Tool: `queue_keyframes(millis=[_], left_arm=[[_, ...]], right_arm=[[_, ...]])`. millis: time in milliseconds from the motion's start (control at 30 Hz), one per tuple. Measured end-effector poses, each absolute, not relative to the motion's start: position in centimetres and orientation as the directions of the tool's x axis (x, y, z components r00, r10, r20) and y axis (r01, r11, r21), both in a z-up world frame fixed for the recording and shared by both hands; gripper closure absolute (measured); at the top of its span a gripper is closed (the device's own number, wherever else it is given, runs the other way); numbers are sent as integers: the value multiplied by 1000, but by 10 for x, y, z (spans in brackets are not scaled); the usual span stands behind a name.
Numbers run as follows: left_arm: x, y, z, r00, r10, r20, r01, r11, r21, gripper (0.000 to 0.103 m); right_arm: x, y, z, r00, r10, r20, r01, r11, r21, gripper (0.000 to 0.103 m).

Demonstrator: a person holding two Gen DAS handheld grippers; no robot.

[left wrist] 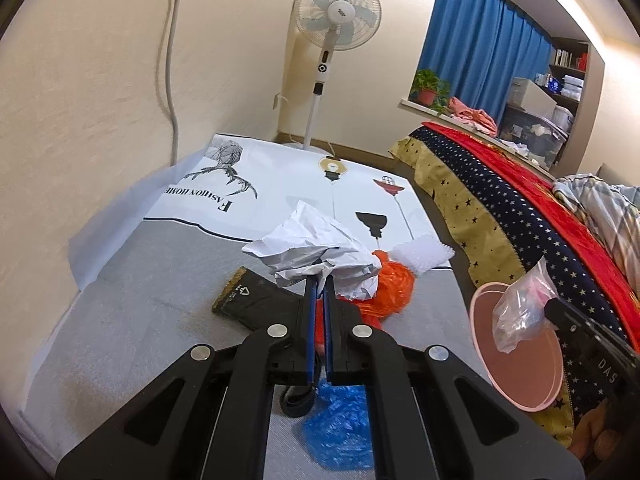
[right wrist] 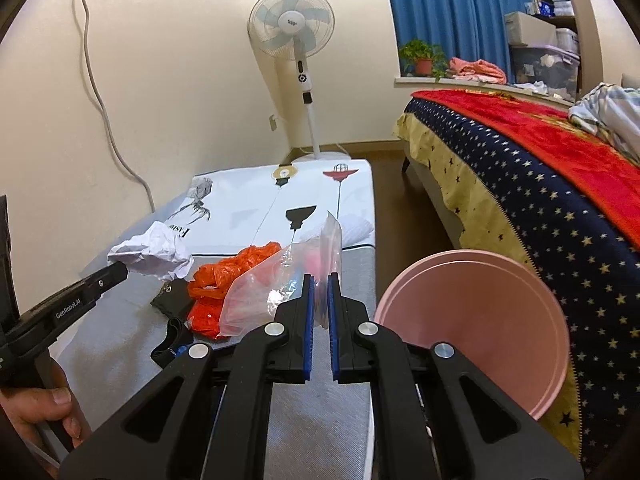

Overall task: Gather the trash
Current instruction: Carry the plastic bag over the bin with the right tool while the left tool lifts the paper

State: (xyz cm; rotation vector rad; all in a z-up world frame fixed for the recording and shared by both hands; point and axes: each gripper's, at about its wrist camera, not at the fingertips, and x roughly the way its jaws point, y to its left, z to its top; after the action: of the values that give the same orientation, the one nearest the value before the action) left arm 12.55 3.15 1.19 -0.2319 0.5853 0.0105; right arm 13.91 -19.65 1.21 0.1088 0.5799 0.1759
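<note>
My left gripper (left wrist: 320, 280) is shut on a crumpled white paper (left wrist: 316, 248) and holds it above the table; it also shows in the right wrist view (right wrist: 152, 254). My right gripper (right wrist: 320, 280) is shut on a clear plastic zip bag (right wrist: 276, 284), held just left of a pink round bin (right wrist: 480, 328). On the table lie an orange plastic bag (right wrist: 224, 280), a black packet (left wrist: 256, 300), a blue plastic bag (left wrist: 340, 428), a black strap (left wrist: 298, 400) and a white foam piece (left wrist: 424, 256).
The low table (left wrist: 140, 320) carries a grey cloth and a white printed sheet (left wrist: 280, 176), against the wall on the left. A bed with a starred blanket (right wrist: 540, 208) stands to the right. A standing fan (right wrist: 296, 40) is at the back.
</note>
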Motion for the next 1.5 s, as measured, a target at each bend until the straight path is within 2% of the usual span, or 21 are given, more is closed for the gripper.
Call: queue_keyframes(millis=[633,1500], left_arm=[[114,1,24,848,-121,-516,11,977,-211,100],[130,-37,17,830,-176,-529,71,974,-214,100]], right_arm=[[112,-233,43,867,120,-483,-59,988,140,96],[120,-265,40,878,-12,-479,77,990,115,96]])
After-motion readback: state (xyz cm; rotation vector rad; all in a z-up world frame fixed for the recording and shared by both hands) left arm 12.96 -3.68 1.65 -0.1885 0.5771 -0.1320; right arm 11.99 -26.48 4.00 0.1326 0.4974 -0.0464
